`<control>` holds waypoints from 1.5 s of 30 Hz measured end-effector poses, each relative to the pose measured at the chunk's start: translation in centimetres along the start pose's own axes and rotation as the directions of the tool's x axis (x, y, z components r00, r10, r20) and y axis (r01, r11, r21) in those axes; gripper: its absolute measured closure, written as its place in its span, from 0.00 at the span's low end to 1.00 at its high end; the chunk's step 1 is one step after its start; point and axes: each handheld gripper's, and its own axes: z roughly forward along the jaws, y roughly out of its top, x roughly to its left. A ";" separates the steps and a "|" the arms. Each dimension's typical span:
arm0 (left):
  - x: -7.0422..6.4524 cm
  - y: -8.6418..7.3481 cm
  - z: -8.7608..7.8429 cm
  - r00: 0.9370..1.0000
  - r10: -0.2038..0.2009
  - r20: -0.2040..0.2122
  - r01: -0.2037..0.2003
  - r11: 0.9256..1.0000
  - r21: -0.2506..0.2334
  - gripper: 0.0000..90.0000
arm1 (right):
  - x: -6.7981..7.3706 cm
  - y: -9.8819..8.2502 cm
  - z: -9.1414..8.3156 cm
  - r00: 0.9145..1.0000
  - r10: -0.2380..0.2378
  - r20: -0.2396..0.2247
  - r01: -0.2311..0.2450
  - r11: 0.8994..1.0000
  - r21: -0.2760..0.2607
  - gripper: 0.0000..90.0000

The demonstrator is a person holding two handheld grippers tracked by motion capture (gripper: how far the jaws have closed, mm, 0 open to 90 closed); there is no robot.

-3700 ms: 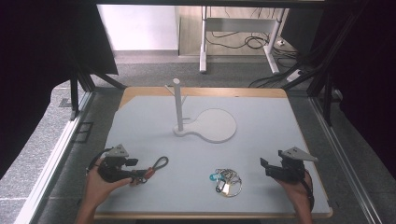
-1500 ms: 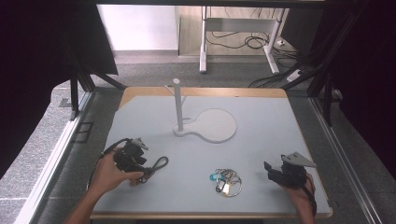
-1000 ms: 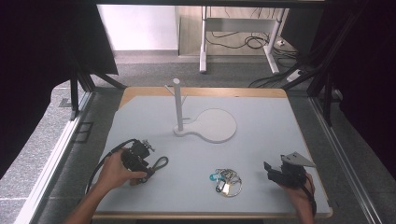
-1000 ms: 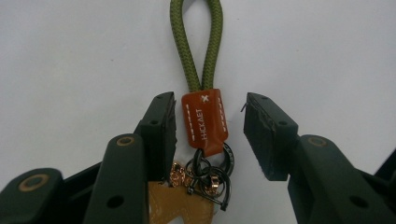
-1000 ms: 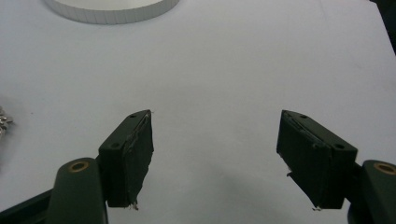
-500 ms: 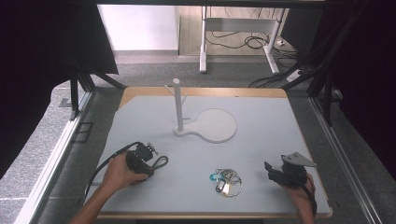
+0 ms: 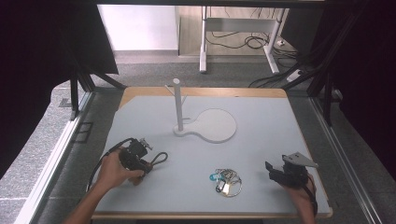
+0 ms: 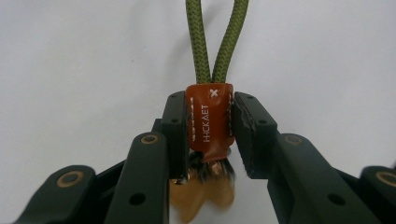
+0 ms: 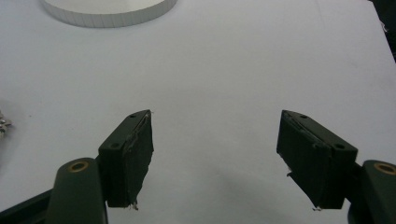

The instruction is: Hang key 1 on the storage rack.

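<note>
An olive-green cord loop [image 8: 201, 46] with an orange leather tab [image 8: 209, 123] lies on the pale table at the front left; its loop [image 7: 160, 157] sticks out to the right of my left gripper [image 7: 148, 163]. My left gripper [image 8: 208, 100] has just been closing and is now shut on the tab, with a pad on each side. A fuzzy brown tuft hangs below the tab. My right gripper [image 7: 270, 169] rests at the front right, and its jaws [image 9: 215, 140] stand wide open over bare table.
A bunch of keys on rings [image 7: 226, 179] lies near the front edge between the two hands, its edge at the left [image 9: 3, 122]. A white post [image 7: 178, 105] rises from a flat white round base [image 7: 212, 126] mid-table; the base's rim [image 9: 107, 11] lies ahead.
My left hand turned and shifted a little right onto the cord loop's end, and its jaws came together on the orange tab. The right hand has stayed where it was.
</note>
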 end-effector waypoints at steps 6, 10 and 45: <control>0.3 0.1 -2.9 1.000 0.001 0.012 -0.001 0.998 -0.058 0.75 | -0.1 0.0 -0.1 1.000 0.003 -0.001 -0.003 1.000 -0.002 0.30; 0.3 0.3 -4.5 1.000 0.006 0.022 -0.004 0.996 -0.091 0.75 | -0.1 0.0 -0.1 1.000 0.000 -0.004 0.000 1.000 -0.005 0.30; 0.6 3.8 -8.7 0.999 0.034 0.015 -0.030 0.983 -0.181 0.75 | -0.4 0.1 -0.7 1.000 0.020 -0.020 -0.020 1.000 -0.009 0.32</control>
